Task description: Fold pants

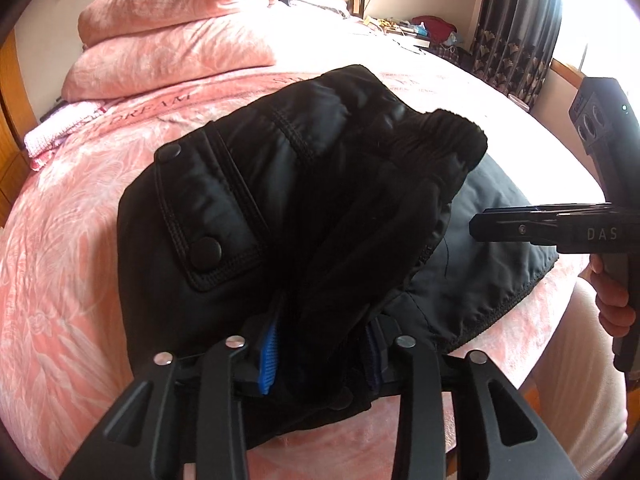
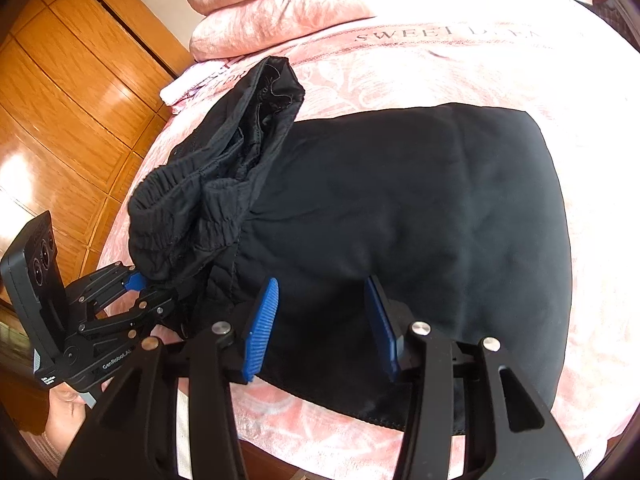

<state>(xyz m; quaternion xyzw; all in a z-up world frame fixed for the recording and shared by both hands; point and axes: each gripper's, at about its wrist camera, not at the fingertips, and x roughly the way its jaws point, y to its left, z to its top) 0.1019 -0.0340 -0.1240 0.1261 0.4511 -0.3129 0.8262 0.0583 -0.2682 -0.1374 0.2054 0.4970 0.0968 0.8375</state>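
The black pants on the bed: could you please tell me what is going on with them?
A person holding a gripper in each hand is folding the black pants on the pink bed. The bunched waistband end sits between the left gripper's parted jaws. The right gripper hovers open over the flat leg part, gripping nothing.

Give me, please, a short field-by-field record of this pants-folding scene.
surface: pink bedspread on a bed
garment: black pants, one part lying flat, the elastic waistband end bunched up
pocket: snap-button flap facing up
left: left gripper, jaws parted, bunched pants fabric between them
right: right gripper, jaws open over the flat part, gripping nothing
background: pink pillows stacked at the far end of the bed
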